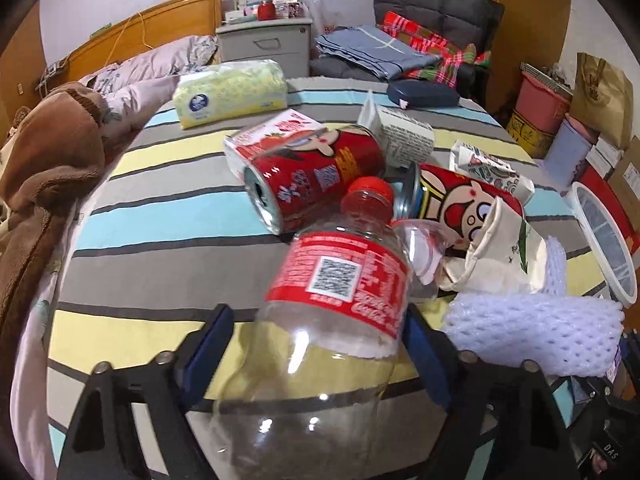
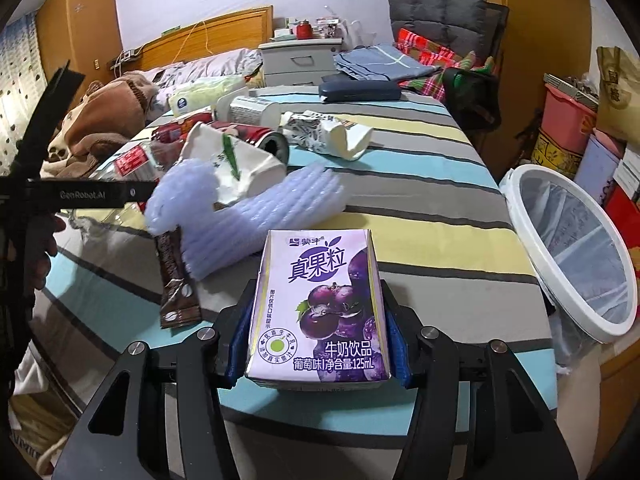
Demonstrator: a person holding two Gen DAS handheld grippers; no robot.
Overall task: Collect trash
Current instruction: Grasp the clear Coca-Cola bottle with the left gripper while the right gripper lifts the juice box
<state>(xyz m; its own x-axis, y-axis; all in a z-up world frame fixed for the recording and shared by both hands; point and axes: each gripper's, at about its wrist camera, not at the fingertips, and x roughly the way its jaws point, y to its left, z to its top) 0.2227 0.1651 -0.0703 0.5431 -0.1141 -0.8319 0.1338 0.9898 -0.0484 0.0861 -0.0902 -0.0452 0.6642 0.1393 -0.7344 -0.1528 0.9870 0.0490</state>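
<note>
On the striped bed [image 2: 420, 152], the right claw [image 2: 318, 344] has its blue pads pressed against both sides of a small purple grape milk-drink carton [image 2: 320, 308], gripping it upright. The left claw [image 1: 316, 356] straddles a clear plastic bottle with red label and cap [image 1: 332, 300]; one pad seems to touch it, though the curved glare makes a firm grip hard to confirm. A white-rimmed lined waste bin [image 2: 576, 248] stands at three o'clock of the carton, beside the bed.
</note>
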